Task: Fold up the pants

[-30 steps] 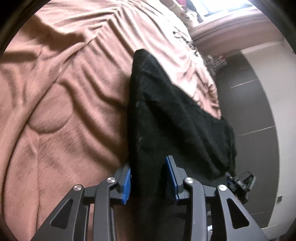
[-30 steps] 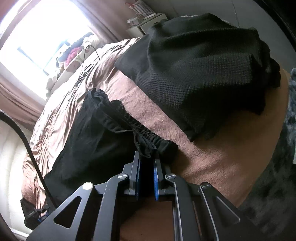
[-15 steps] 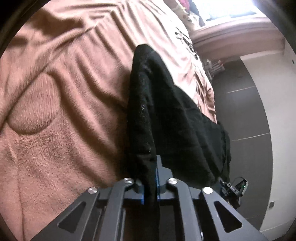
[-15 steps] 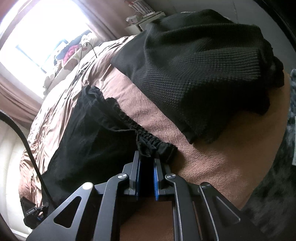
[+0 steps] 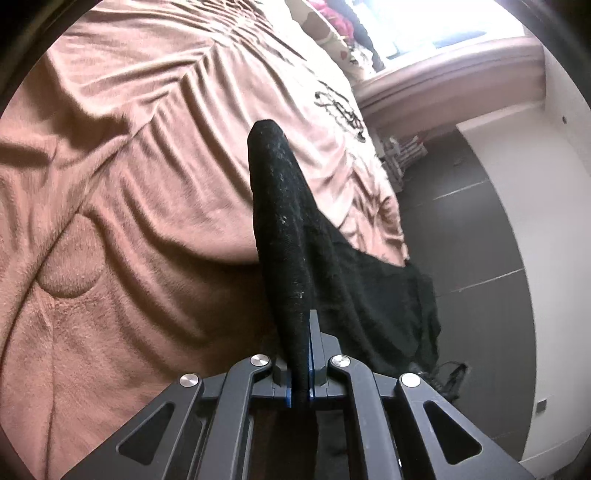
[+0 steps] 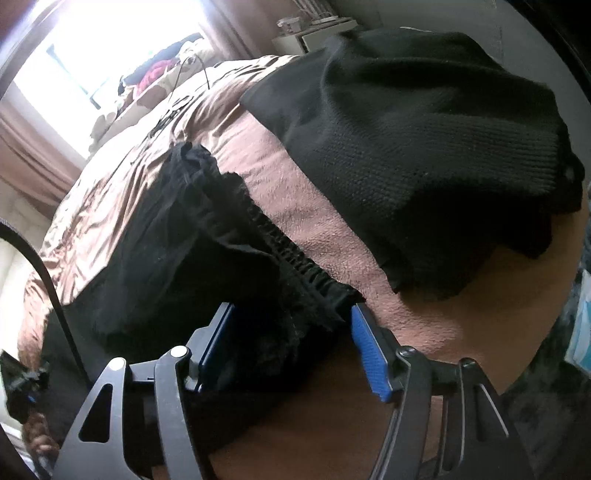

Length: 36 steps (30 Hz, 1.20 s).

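The black pants (image 5: 280, 206) lie stretched across a brown fleece blanket (image 5: 129, 221) on a bed. My left gripper (image 5: 303, 332) is shut on a folded edge of the pants leg, which rises as a dark ridge in front of it. In the right wrist view the gathered elastic waistband (image 6: 280, 251) of the pants (image 6: 155, 251) lies between the blue pads (image 6: 369, 350) of my right gripper (image 6: 291, 332). Its jaws are opening and stand wide, and the pads do not press on the cloth.
A second black knit garment (image 6: 424, 147) lies on the blanket (image 6: 424, 325) beyond the waistband. The bed's edge drops to a dark tiled floor (image 5: 461, 221). A black cable (image 6: 48, 284) curves at the left. A bright window (image 6: 92, 48) and a white cabinet (image 6: 321, 33) stand behind.
My left gripper closed on the pants leg edge and lifted it a little. My right gripper, which had gripped the waistband, opened wide and let it go.
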Each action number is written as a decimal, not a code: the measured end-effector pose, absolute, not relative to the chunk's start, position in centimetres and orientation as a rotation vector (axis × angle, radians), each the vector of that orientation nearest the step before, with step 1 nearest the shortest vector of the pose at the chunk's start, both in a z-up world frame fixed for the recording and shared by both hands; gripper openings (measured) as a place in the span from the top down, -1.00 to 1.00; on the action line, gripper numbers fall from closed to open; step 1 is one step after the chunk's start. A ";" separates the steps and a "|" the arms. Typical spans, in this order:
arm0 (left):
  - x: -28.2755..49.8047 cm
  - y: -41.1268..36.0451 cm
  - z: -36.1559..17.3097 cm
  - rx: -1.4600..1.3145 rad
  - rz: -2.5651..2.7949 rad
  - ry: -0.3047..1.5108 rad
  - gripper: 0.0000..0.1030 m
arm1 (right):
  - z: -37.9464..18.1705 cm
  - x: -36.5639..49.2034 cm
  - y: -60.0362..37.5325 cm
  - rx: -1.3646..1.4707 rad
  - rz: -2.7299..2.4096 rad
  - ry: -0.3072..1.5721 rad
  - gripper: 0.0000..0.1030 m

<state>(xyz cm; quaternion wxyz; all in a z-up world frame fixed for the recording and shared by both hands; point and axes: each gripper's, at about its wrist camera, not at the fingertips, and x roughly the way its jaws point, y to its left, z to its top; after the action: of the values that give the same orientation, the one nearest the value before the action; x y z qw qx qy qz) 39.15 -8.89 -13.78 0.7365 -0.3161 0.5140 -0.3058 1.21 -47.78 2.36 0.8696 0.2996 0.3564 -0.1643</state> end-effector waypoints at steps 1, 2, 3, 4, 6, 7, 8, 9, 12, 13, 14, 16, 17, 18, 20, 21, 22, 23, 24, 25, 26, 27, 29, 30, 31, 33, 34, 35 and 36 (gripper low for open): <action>39.2 -8.8 -13.4 -0.703 -0.674 1.123 0.91 | 2.3 1.2 -47.8 0.627 -0.341 0.744 -0.16; 39.2 -8.6 -13.1 -0.708 -0.676 1.117 0.91 | 2.3 1.2 -47.8 0.630 -0.340 0.741 -0.09; 39.2 -8.5 -12.7 -0.708 -0.673 1.113 0.91 | 2.4 1.0 -47.8 0.630 -0.344 0.740 0.09; 39.2 -8.3 -12.6 -0.711 -0.667 1.113 0.91 | 2.4 0.9 -48.0 0.634 -0.345 0.740 0.21; 39.4 -8.2 -12.0 -0.708 -0.669 1.108 0.91 | 2.5 0.6 -48.2 0.656 -0.332 0.736 0.28; 39.5 -8.1 -11.6 -0.702 -0.665 1.104 0.91 | 2.5 0.5 -48.2 0.662 -0.319 0.740 0.30; 39.5 -7.7 -11.1 -0.701 -0.657 1.098 0.91 | 2.6 0.5 -48.0 0.663 -0.314 0.743 0.31; 39.6 -7.5 -10.8 -0.700 -0.653 1.093 0.91 | 2.6 0.5 -47.8 0.663 -0.304 0.748 0.31; 39.4 -5.4 -9.9 -0.706 -0.639 1.065 0.91 | 2.7 0.9 -46.4 0.655 -0.269 0.773 0.33; 39.5 -4.8 -9.7 -0.708 -0.632 1.059 0.91 | 2.7 1.1 -46.0 0.655 -0.259 0.779 0.33; 39.5 -3.9 -9.5 -0.709 -0.622 1.054 0.91 | 2.8 1.3 -45.5 0.656 -0.247 0.786 0.33; 39.6 -2.2 -9.2 -0.705 -0.596 1.045 0.91 | 2.8 2.0 -44.2 0.647 -0.219 0.801 0.36; 39.8 -1.6 -9.2 -0.705 -0.584 1.042 0.91 | 2.9 2.3 -43.6 0.639 -0.206 0.807 0.36; 39.8 -0.8 -9.2 -0.706 -0.574 1.040 0.91 | 2.9 2.6 -43.1 0.633 -0.198 0.812 0.37; 39.7 0.8 -9.1 -0.707 -0.554 1.035 0.91 | 2.9 3.4 -41.4 0.612 -0.182 0.827 0.37; 39.7 1.5 -9.1 -0.710 -0.544 1.034 0.91 | 2.9 3.7 -41.0 0.605 -0.177 0.831 0.37; 39.6 2.4 -9.0 -0.715 -0.533 1.028 0.91 | 2.9 4.1 -40.2 0.601 -0.163 0.837 0.37; 39.5 3.4 -9.0 -0.720 -0.522 1.022 0.91 | 2.9 4.3 -39.7 0.607 -0.148 0.841 0.37; 39.6 4.1 -8.8 -0.724 -0.511 1.018 0.91 | 3.0 4.8 -39.2 0.610 -0.132 0.847 0.37; 39.6 4.9 -8.8 -0.725 -0.500 1.015 0.91 | 2.9 5.1 -38.6 0.609 -0.118 0.853 0.37; 39.5 5.9 -8.9 -0.728 -0.489 1.013 0.91 | 2.8 5.5 -38.2 0.606 -0.111 0.857 0.37; 39.5 6.8 -8.9 -0.732 -0.481 1.012 0.91 | 2.7 5.8 -37.4 0.597 -0.100 0.865 0.37; 39.5 8.3 -9.1 -0.734 -0.469 1.009 0.91 | 2.6 6.6 -36.3 0.582 -0.091 0.877 0.37; 39.4 8.7 -9.1 -0.735 -0.466 1.008 0.91 | 2.5 7.1 -35.8 0.578 -0.090 0.881 0.37; 39.4 9.4 -9.2 -0.738 -0.462 1.008 0.91 | 2.4 7.4 -35.2 0.572 -0.088 0.886 0.37; 39.3 11.1 -9.5 -0.751 -0.453 1.006 0.91 | 2.3 7.9 -33.9 0.568 -0.084 0.892 0.37; 39.3 11.6 -9.7 -0.752 -0.450 1.005 0.91 | 2.2 8.2 -33.5 0.565 -0.080 0.894 0.37; 39.3 12.4 -9.8 -0.752 -0.445 1.005 0.91 | 2.2 8.8 -33.0 0.567 -0.075 0.896 0.37; 39.4 12.7 -9.8 -0.751 -0.443 1.005 0.91 | 2.1 9.2 -32.5 0.569 -0.067 0.900 0.37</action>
<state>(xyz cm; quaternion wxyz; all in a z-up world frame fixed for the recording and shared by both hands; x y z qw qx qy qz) 39.39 12.68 -9.79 0.7868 -0.3486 0.4661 -0.2054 9.15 -32.53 2.11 0.8611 0.2713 0.4288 -0.0321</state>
